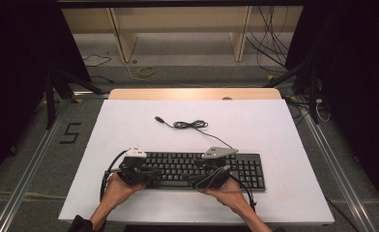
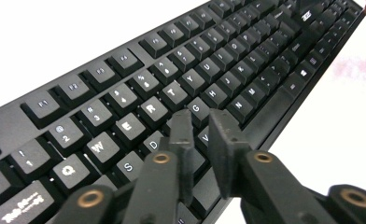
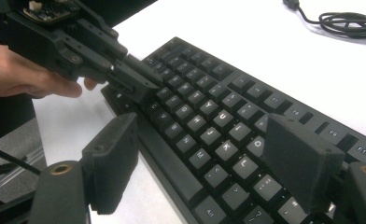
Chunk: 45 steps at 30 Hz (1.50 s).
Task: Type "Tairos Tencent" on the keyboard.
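White tabletop [image 1: 284, 145], dark room; black keyboard [image 1: 202, 169] sits under both grippers: left gripper [image 2: 202, 122] nearly pressed together, right gripper [image 3: 204, 154] spread wide.
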Available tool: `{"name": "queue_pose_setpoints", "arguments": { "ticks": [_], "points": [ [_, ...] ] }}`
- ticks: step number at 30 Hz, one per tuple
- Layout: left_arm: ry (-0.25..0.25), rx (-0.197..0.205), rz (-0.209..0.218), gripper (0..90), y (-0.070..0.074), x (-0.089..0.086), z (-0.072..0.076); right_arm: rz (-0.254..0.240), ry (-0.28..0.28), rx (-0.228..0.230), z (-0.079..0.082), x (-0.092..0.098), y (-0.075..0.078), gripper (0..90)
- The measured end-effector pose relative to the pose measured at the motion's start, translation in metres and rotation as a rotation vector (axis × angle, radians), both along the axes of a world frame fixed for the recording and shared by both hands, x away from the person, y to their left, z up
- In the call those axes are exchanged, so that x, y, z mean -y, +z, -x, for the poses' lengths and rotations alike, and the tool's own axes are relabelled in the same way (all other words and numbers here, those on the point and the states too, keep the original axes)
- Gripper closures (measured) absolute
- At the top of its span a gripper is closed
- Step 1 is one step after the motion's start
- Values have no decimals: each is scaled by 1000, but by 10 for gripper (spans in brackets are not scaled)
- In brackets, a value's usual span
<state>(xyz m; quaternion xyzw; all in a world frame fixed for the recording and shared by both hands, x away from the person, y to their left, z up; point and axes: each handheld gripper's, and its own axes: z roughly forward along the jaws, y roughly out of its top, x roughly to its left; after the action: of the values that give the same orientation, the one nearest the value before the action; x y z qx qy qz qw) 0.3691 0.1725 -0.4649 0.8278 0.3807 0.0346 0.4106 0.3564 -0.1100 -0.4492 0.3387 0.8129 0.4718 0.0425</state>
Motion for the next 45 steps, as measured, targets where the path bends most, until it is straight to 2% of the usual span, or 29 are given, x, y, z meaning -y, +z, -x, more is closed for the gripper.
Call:
{"name": "queue_pose_setpoints", "arguments": {
  "ticks": [8,13,19,31,40,45],
  "points": [
    [31,4,38,555,5,-5,-2,-2,-1,1,0,0,-1,274],
    [74,11,52,422,8,-9,-5,-2,3,2,0,0,-1,274],
    [104,18,63,332,11,-12,-8,-2,4,2,0,0,-1,274],
    [141,23,61,269,12,-16,-18,-3,8,-3,0,-2,-2,274],
    [162,12,43,269,10,-22,-27,-5,12,-4,0,-3,-3,274],
    [167,6,31,302,9,-23,-31,-4,12,-5,0,-3,-2,275]
  ]
}}
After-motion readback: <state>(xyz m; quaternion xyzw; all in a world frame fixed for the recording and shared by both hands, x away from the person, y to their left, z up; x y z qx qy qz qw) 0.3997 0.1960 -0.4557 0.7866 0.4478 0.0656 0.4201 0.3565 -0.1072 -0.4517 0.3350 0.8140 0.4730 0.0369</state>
